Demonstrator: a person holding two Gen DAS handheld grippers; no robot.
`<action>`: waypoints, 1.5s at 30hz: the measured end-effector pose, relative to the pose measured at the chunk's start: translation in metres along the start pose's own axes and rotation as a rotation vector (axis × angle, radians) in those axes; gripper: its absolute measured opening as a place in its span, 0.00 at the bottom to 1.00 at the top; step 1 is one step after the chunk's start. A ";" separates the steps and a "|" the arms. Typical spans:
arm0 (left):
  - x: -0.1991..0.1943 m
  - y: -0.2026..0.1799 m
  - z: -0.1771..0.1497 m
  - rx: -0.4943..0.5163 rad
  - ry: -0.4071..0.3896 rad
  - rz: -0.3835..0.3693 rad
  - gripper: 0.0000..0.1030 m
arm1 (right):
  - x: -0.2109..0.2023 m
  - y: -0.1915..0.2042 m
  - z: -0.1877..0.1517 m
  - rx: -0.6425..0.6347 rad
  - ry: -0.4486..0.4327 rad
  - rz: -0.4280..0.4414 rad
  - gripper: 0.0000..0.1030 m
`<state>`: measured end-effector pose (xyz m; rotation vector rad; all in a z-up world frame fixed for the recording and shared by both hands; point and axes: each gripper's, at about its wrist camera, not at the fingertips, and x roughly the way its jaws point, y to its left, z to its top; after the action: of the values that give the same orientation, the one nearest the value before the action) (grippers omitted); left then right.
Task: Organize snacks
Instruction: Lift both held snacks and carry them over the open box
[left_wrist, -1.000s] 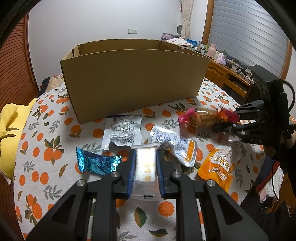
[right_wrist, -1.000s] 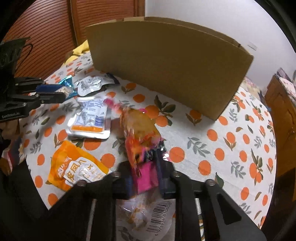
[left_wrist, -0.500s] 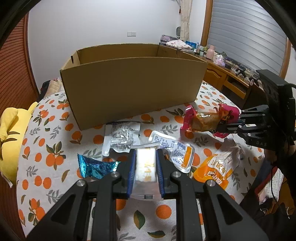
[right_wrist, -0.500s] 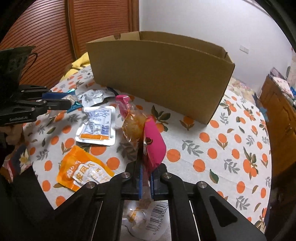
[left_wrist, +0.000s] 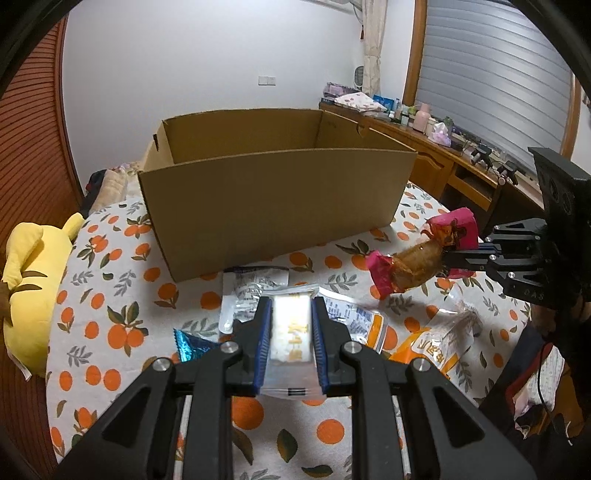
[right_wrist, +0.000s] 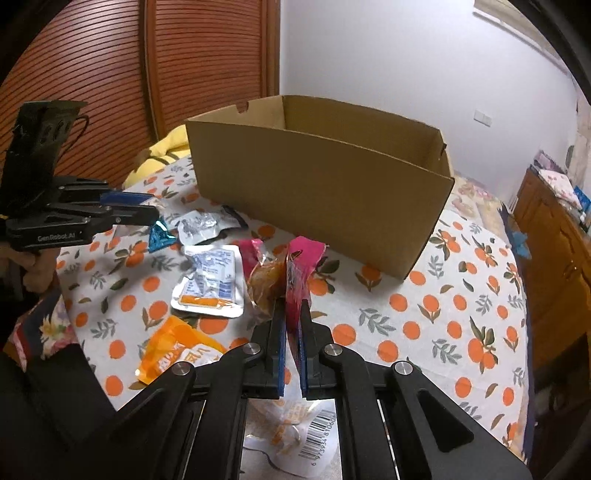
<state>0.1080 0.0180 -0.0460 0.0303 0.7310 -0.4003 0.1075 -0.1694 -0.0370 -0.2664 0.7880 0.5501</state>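
Left wrist: 1 box (left_wrist: 273, 206), 6 snacks (left_wrist: 291, 334)

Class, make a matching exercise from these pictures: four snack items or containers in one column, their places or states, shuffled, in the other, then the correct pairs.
1. white packet
2. pink-wrapped snack
3. blue wrapper
4. cardboard box

a. lying on the tablecloth
b. held in the right gripper
c. standing open
d. held in the left gripper

Pairs: 1-d, 2-b, 3-a, 4-c

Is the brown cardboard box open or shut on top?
Open. The brown cardboard box has no lid or flaps over it, and both wrist views show its bare inner walls. Its floor is hidden.
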 end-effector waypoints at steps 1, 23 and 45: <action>-0.001 0.001 0.001 -0.002 -0.003 0.001 0.18 | -0.001 0.000 0.001 0.000 -0.002 -0.002 0.02; -0.024 -0.003 0.049 0.046 -0.096 0.014 0.18 | -0.047 -0.003 0.036 -0.014 -0.127 -0.026 0.02; -0.006 0.001 0.115 0.065 -0.122 0.000 0.18 | -0.060 -0.048 0.095 -0.021 -0.233 0.003 0.02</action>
<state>0.1781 0.0022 0.0440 0.0669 0.5974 -0.4222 0.1565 -0.1909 0.0734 -0.2156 0.5572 0.5807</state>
